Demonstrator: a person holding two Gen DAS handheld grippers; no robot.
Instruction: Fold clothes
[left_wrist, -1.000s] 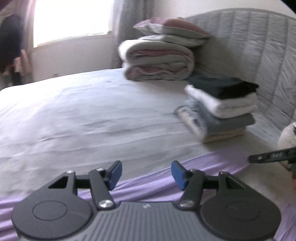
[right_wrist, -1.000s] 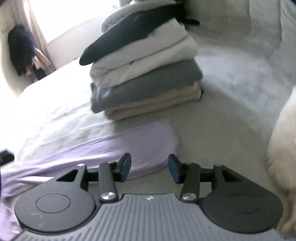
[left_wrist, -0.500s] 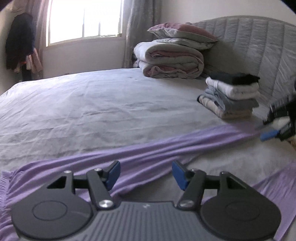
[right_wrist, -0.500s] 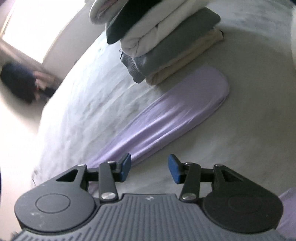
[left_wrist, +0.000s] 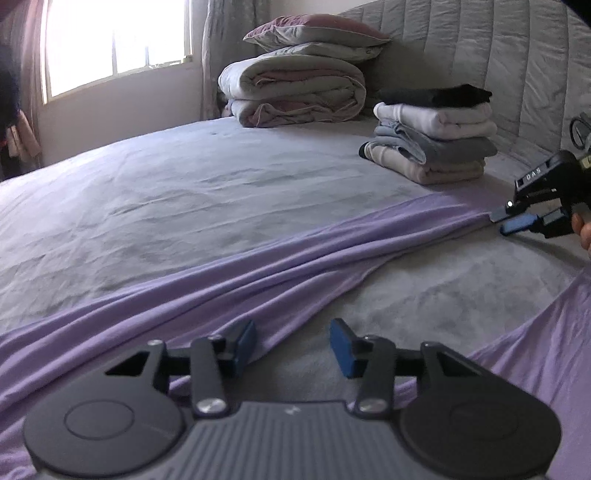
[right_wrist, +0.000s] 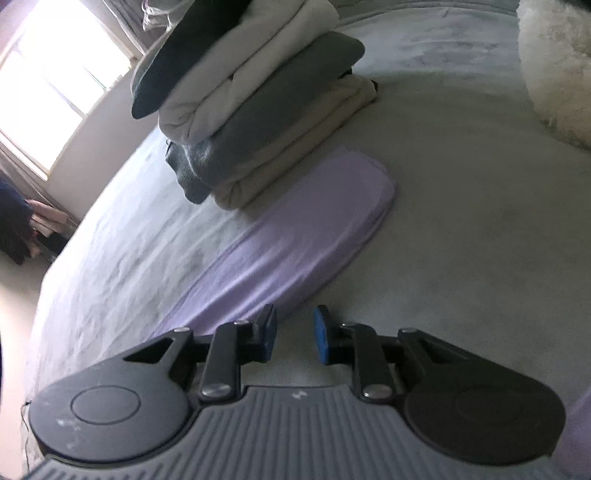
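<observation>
A wide bed under a wrinkled grey sheet (left_wrist: 177, 192) filled both views. Only the left wrist view showed the padded grey headboard (left_wrist: 480, 55) at one o'clock, the bright window (left_wrist: 110, 44) at eleven o'clock, and a thick rolled duvet topped with two pillows (left_wrist: 295, 88) at twelve o'clock. It also showed the long lilac stretch-fabric garment (left_wrist: 280, 273) running in soft ridges from eight o'clock up to three o'clock, where the right gripper (left_wrist: 511, 221) reached its end, beside a person's hand (left_wrist: 583, 230) at the frame edge.

Only the right wrist view showed a white fluffy mound (right_wrist: 554, 70) at two o'clock, and the garment's smooth, rounded end (right_wrist: 314, 236) lying flat just beside the stack.

The stack of folded clothes (left_wrist: 432, 140), black over white over grey over beige, sat at two o'clock in the left view.

The left gripper (left_wrist: 293, 345) had just been closing, its blue pads apart, the left pad over the lilac edge without pinching it. The right gripper's jaws had also just been closing, a narrow gap remaining over bare sheet with the lilac edge at its left pad (right_wrist: 269, 332).
</observation>
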